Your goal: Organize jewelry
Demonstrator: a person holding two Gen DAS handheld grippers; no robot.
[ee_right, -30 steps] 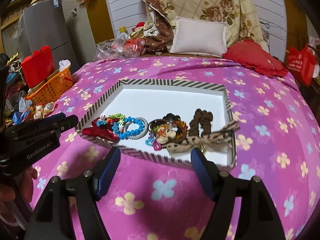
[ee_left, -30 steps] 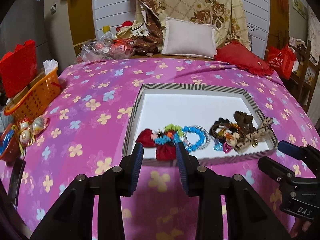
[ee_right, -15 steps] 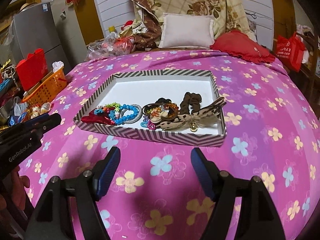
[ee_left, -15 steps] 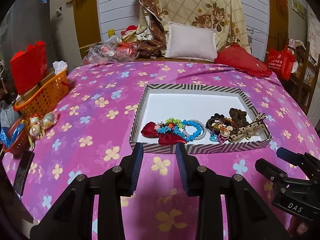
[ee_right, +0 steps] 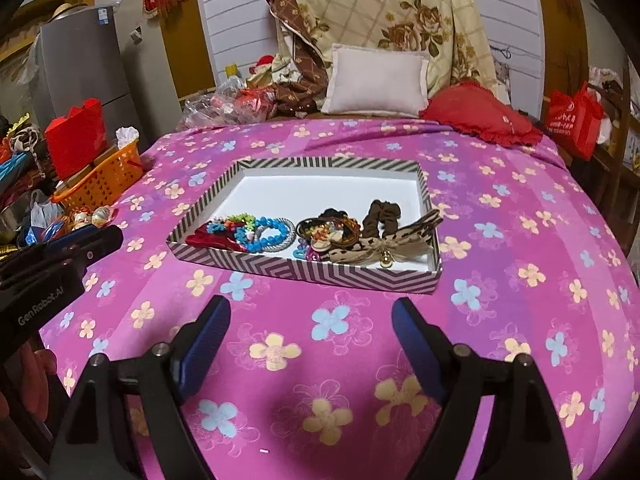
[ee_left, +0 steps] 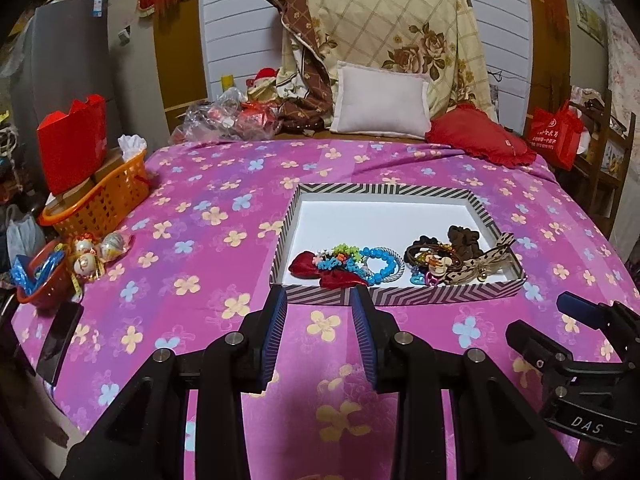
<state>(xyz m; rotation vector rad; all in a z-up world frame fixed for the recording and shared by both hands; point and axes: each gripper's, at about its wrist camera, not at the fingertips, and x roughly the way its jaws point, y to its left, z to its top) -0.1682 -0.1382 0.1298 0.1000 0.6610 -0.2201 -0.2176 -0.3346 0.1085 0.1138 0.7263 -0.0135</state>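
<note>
A shallow striped box [ee_left: 400, 294] [ee_right: 304, 270] lies on the pink flowered bedspread. Inside along its near side lie a red bow [ee_left: 308, 266], a blue bead bracelet [ee_left: 378, 264] [ee_right: 268, 234], brown scrunchies [ee_left: 462, 238] [ee_right: 382, 214] and a leopard-print bow [ee_right: 384, 242]. My left gripper [ee_left: 319, 300] is open and empty, held above the bedspread just short of the box's near wall. My right gripper [ee_right: 310, 322] is wide open and empty, further back from the box. Each gripper shows at the edge of the other's view.
An orange basket [ee_left: 104, 194] with a red box [ee_left: 72, 148] stands at the bed's left edge, with trinkets [ee_left: 96, 252] and a dark phone [ee_left: 60, 340] nearby. Pillows [ee_left: 380, 100], a red cushion [ee_left: 480, 136] and plastic bags [ee_left: 224, 116] lie at the head.
Both grippers have drawn back from the box toward the foot of the bed and risen; the box now looks smaller and farther. The jaws kept their openings. The jewelry has not moved.
</note>
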